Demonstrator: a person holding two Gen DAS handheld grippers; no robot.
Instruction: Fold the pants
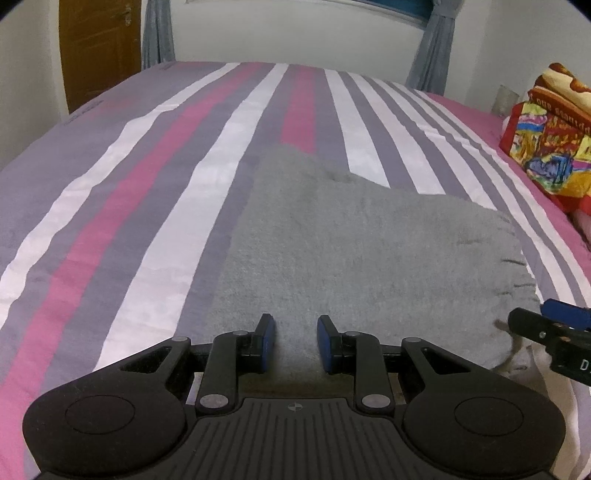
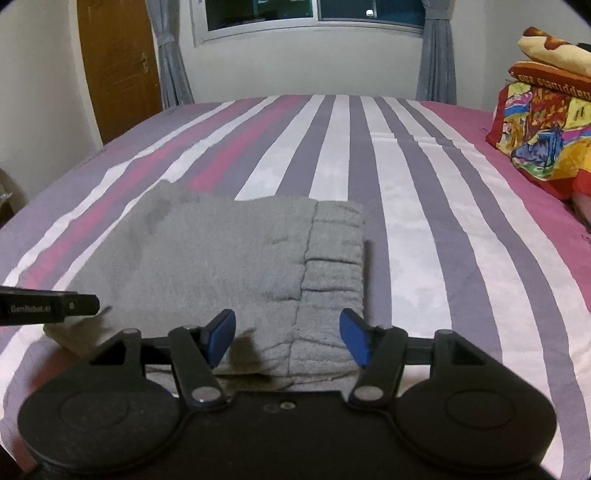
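Grey knit pants (image 1: pixel 351 251) lie folded on the striped bed, their ribbed waistband (image 2: pixel 332 266) at the right end. My left gripper (image 1: pixel 296 332) is open and empty, low over the pants' near left edge. My right gripper (image 2: pixel 287 334) is open and empty, its fingers standing either side of the waistband's near corner. The right gripper also shows at the right edge of the left wrist view (image 1: pixel 554 328); the left gripper shows at the left edge of the right wrist view (image 2: pixel 48 306).
The bed (image 1: pixel 147 192) has pink, grey and white stripes. A stack of colourful folded blankets (image 2: pixel 543 125) sits at the right. A brown door (image 2: pixel 118 66), grey curtains and a window (image 2: pixel 314 14) stand beyond the bed's far edge.
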